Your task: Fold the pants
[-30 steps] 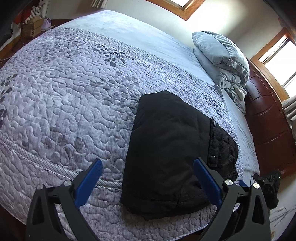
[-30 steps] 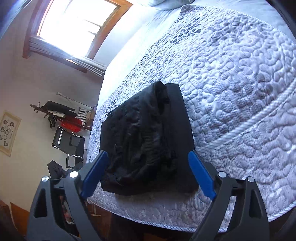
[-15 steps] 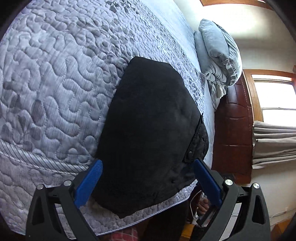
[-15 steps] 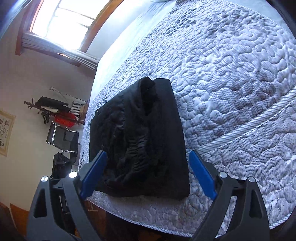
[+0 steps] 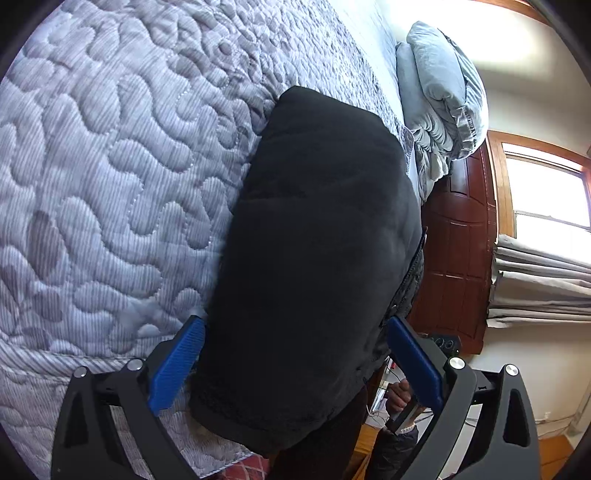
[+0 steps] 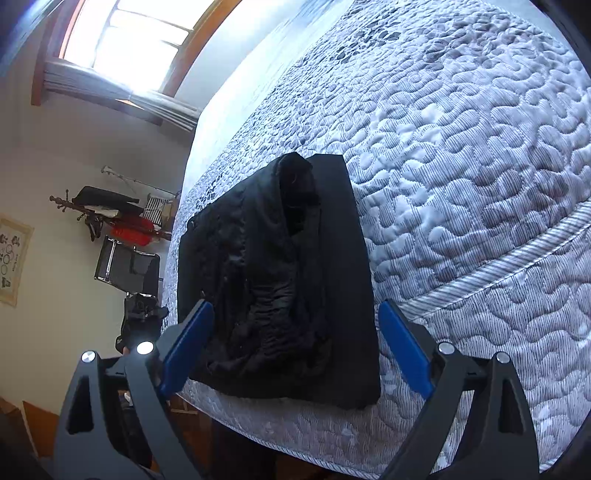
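The black pants (image 5: 317,258) lie folded into a compact rectangle on the grey quilted bed (image 5: 103,177), close to its near edge. In the left wrist view my left gripper (image 5: 295,354) is open, its blue pads either side of the bundle's near end, just above it. In the right wrist view the pants (image 6: 280,280) show a wrinkled waistband side on the left with snaps. My right gripper (image 6: 295,339) is open and empty, straddling the bundle's near edge from above.
Grey pillows (image 5: 439,96) are stacked at the head of the bed against a dark wooden headboard (image 5: 458,251). A window (image 6: 125,33), a coat rack (image 6: 110,214) and a chair (image 6: 125,269) stand beyond the bed's side. The bed edge (image 6: 295,439) is right below the pants.
The left gripper has moved in close and lower over the pants, which now fill its view. The right gripper has shifted slightly closer. The pants have not moved.
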Available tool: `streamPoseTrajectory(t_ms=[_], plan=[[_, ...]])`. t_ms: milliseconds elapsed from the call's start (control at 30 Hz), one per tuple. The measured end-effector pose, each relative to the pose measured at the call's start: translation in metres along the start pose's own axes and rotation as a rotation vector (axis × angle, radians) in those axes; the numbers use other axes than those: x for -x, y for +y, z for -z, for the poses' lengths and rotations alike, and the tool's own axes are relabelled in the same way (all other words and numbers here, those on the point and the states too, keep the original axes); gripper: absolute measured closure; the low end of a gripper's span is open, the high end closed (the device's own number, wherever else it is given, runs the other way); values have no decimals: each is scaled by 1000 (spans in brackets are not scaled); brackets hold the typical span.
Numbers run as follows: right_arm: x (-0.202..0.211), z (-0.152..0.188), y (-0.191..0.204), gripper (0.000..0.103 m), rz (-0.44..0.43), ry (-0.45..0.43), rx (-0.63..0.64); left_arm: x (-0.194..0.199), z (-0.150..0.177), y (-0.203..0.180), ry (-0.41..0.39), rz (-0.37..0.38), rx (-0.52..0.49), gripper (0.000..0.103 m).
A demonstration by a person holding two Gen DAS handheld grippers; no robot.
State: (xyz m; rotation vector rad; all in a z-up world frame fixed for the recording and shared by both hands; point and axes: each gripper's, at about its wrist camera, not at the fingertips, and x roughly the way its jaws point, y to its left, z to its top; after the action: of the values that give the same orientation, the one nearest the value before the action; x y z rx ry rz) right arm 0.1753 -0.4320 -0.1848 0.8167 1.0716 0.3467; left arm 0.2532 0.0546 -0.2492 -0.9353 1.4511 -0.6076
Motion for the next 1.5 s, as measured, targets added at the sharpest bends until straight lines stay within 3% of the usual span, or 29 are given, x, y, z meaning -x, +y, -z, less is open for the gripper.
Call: streamPoseTrajectory(t_ms=[133,233,400,567,1067,1200,1367,1500], plan=[[-5,-3,0,13,-2,12,2,-5,-6,8,23,-4,10,4],[-9,-4,-1,13,-2,22,12,-11,-10,10,66,43,11,4],[-14,-9,-6,12,-37,41,18,-19,-15,1,135,52,-53,4],[-21,-18,-24,11,-80,64,-34,-31,-22,-14,210,14,-126,4],[-52,-27,-59,8,-195,209,-72,-50,-37,-21,374,36,-83,4],[-61,-27,-67,7,-264,248,-91,-49,-36,-21,363,76,-78,4],[-80,-30,-64,6,-323,320,-72,-43,-31,-16,303,193,-60,4],[-93,-35,-49,2,-283,356,-20,-52,-26,-24,277,148,-83,4]])
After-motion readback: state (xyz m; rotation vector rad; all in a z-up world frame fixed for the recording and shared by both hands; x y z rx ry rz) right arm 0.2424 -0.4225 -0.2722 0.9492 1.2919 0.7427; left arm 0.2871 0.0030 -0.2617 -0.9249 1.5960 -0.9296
